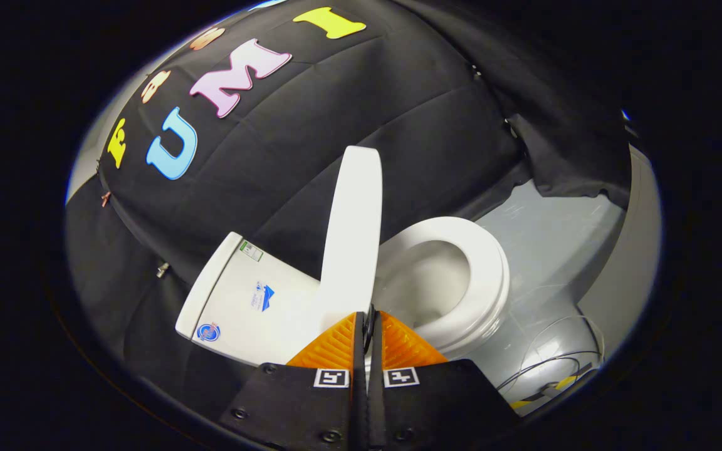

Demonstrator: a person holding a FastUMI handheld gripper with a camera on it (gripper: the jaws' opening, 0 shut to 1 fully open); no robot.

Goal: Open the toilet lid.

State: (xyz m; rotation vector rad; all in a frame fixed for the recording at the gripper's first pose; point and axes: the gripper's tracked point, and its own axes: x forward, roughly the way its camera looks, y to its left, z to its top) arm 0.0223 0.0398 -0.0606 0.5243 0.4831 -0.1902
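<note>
The white toilet lid (353,238) is raised and stands on edge between the cistern (242,307) and the seat ring (483,275). The open bowl (423,285) shows inside the ring. My gripper (368,318) is shut, its two fingers pressed together with nothing visible between them. The fingertips sit right at the lid's near edge; I cannot tell whether they touch it. The lid's hinge is hidden behind the fingers.
Black cloth (311,138) hangs behind and beside the toilet. A pale grey floor (555,250) lies beyond the seat, with thin cables (555,363) looped on it near the fingers.
</note>
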